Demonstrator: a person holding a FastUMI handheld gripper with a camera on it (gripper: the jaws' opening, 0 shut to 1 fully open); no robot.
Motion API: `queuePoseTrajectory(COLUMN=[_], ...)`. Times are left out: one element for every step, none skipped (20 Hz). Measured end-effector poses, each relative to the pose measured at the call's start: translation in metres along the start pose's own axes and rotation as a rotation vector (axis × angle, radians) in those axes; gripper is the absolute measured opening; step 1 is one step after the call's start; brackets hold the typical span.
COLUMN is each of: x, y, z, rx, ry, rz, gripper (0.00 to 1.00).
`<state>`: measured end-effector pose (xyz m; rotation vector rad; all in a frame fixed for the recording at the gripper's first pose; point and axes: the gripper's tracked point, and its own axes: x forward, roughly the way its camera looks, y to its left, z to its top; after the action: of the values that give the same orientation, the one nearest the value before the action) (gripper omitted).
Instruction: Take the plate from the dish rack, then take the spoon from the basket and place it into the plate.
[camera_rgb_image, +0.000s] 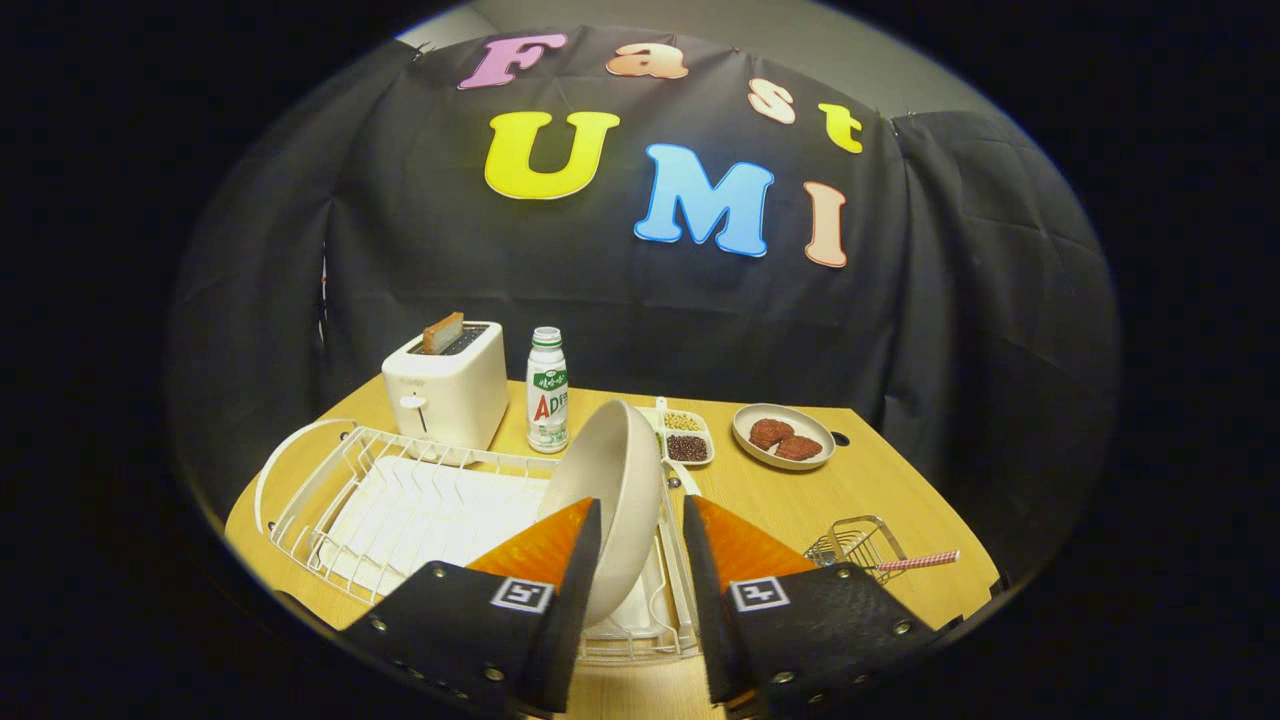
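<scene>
Beige and round, the ceramic plate (612, 495) stands on edge in the white wire dish rack (400, 500), its rim between the spread fingers of the gripper (642, 520), nearer the left finger. Whether either finger touches it, I cannot tell.

The plate (615, 490) is standing on edge in the dish rack (400, 500), filling most of the gap between the gripper (640, 520) fingers, which are sitting spread with the left one against it. Beyond the fingers, a toaster (445, 395), a bottle (547, 390), a divided snack tray (685, 435) and a dish of patties (783, 437) are lining the far side. Bare table (860, 480) is lying open ahead to the right, up to the small wire basket (860, 545) beside the right finger.
</scene>
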<state>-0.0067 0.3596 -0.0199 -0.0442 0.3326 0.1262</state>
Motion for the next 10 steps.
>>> queuePoseTrajectory(x=[0.000,0.000,0.000,0.000,0.000,0.000,0.002,0.003,0.003,0.002], y=[-0.001,-0.002,-0.004,-0.003,-0.007,-0.007,-0.010,-0.013,-0.012,-0.013], z=[0.000,0.000,-0.001,-0.002,-0.003,-0.001,-0.004,-0.001,-0.001,-0.001], rx=[-0.016,-0.036,-0.049,-0.058,-0.068,-0.073,-0.078,-0.083,-0.087,-0.090], ry=[0.002,0.014,0.021,0.037,0.058,0.070,0.095,0.102,0.120,0.144], rz=[-0.017,-0.034,-0.060,-0.087,-0.125,-0.157,-0.190,-0.233,-0.255,-0.279], gripper=[0.42,0.35,0.35,0.29,0.30,0.23,0.21,0.21,0.16,0.10])
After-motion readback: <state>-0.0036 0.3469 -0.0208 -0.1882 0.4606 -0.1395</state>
